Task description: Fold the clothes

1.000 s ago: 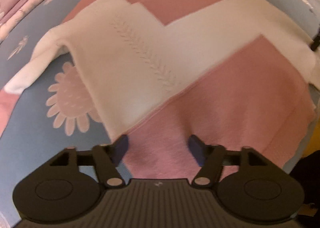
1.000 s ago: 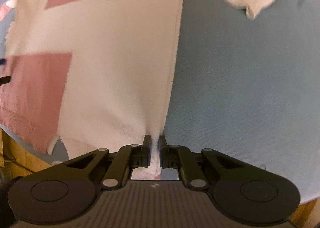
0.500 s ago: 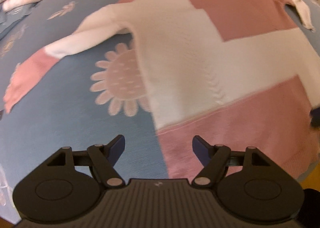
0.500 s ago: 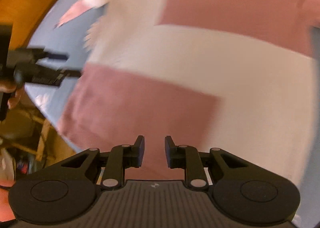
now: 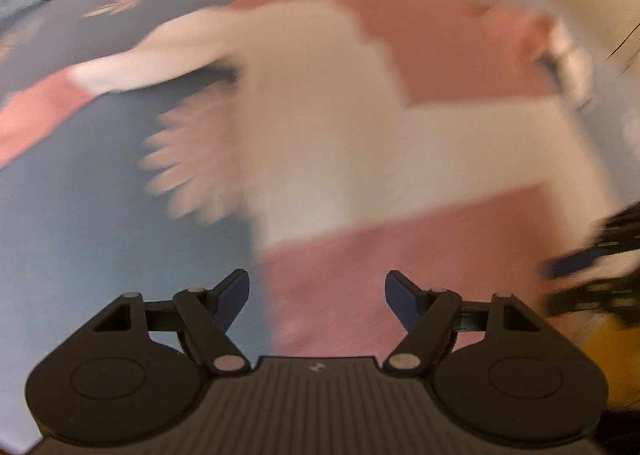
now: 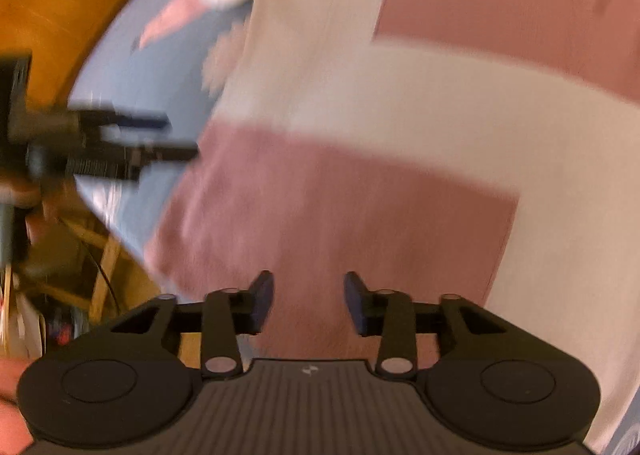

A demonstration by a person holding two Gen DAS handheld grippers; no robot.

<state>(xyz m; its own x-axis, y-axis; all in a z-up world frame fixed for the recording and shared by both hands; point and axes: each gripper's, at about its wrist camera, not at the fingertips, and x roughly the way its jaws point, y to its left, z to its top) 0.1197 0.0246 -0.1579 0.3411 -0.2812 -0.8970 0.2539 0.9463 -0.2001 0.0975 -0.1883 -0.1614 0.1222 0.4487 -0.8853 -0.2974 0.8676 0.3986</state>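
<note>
Only a pink-and-white sweater lies spread on the blue bedsheet.

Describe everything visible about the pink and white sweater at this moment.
The sweater is a soft-looking knit in pink and cream colour blocks, spread flat on a blue floral bedsheet. One sleeve, cream with a pink cuff, lies stretched out sideways. Both views are blurred. Nothing grips it; both grippers hover over its pink hem.

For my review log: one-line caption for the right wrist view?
Right claw opening, empty, above pink-and-white sweater spread on blue sheet.
</note>
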